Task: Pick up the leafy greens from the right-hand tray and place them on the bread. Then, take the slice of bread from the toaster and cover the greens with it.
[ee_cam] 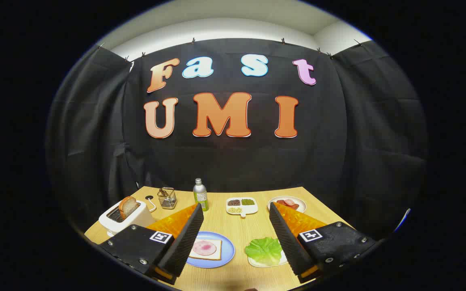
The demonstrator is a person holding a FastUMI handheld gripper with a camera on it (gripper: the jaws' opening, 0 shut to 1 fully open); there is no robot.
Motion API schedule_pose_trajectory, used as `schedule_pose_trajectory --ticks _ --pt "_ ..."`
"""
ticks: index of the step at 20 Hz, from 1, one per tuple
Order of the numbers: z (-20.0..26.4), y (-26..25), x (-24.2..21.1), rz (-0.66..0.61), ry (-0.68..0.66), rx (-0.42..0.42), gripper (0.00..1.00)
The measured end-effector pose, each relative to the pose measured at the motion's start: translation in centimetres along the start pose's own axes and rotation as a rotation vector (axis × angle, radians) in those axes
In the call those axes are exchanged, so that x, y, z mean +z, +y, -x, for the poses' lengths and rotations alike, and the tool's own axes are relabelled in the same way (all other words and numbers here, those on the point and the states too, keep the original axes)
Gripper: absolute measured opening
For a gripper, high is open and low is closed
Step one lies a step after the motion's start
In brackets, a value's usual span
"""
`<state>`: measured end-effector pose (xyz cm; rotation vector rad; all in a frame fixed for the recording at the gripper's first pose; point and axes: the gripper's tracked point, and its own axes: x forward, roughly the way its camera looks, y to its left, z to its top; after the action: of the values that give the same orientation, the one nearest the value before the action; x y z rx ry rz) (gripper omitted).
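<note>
Between the wide-open, empty fingers (236,238) above the wooden tabletop (241,226): leafy greens (264,250) on a white tray (257,263), right of the blue plate (227,254) holding bread with ham (205,248); toaster (116,220) with bread slice (128,207) far left of that plate.

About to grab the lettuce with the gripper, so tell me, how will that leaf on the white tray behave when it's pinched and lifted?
The leafy greens look thin and ruffled, so they will probably flop and droop. They seem light, so the white tray likely stays put. The gripper is open and above them; a pinch at the edge may tear the leaf.
</note>
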<state>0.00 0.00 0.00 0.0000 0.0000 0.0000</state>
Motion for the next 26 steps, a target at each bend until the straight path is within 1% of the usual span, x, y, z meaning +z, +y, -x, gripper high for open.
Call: schedule_pose_trajectory --ticks 6,11,15,20,26 --pt "-0.2 -0.5 -0.8 -0.016 0.015 -0.001 0.98" --pt "-0.4 -0.6 -1.3 0.008 0.013 -0.002 0.98" --pt "-0.7 -0.6 -1.9 -0.006 0.023 0.003 0.98" --pt "-1.3 -0.5 -2.9 -0.010 0.041 0.004 0.98" --pt "-2.2 0.7 -5.2 0.000 0.089 0.026 0.98"
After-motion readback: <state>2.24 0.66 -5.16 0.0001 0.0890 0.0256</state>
